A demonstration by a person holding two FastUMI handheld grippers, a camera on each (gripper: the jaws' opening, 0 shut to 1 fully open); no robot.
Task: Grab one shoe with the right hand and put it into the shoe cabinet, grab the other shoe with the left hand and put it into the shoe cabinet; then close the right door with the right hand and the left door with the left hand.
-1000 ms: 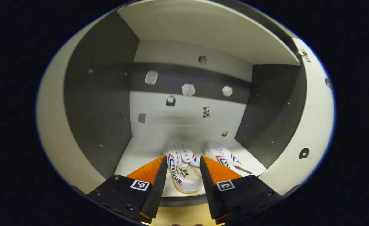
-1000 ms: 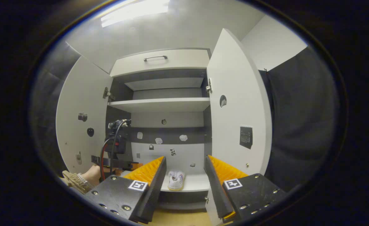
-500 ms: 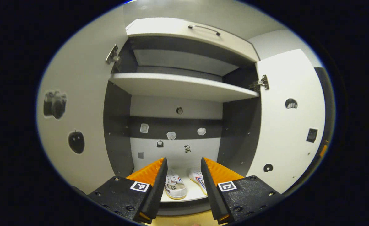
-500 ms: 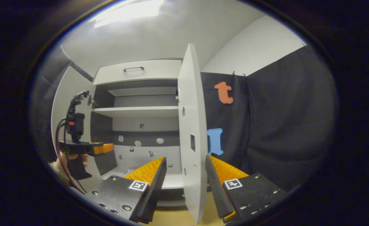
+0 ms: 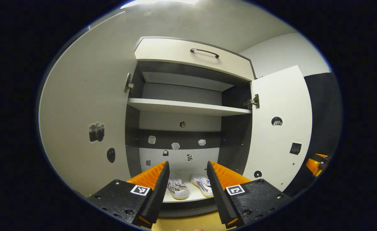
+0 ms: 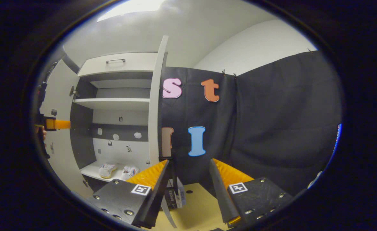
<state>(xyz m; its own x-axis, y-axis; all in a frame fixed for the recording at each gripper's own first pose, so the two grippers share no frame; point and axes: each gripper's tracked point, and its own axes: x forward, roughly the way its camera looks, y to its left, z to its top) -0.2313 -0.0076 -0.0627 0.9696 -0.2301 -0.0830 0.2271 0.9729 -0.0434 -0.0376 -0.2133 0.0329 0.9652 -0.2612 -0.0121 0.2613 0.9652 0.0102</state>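
Observation:
Two white shoes with red and blue stripes, one (image 5: 178, 190) beside the other (image 5: 203, 186), lie side by side on the bottom shelf of the shoe cabinet (image 5: 188, 107). Both doors stand open: the left door (image 5: 85, 122) and the right door (image 5: 278, 134). My left gripper (image 5: 188, 162) is open and holds nothing, out in front of the cabinet. My right gripper (image 6: 189, 161) is open too, by the outer side of the right door (image 6: 154, 106), which I see edge-on. The pair of shoes (image 6: 117, 171) lies low at the left in the right gripper view.
A drawer with a dark handle (image 5: 204, 53) tops the cabinet. Black cloth (image 6: 271, 128) hangs to the right of it. A small dark stand (image 6: 174, 192) sits on the wooden floor (image 6: 201, 208) near the right door's foot. Stickers dot the door insides.
My left gripper has drawn back out of the cabinet, leaving its shoe on the bottom shelf. My right gripper has swung right, past the right door's edge.

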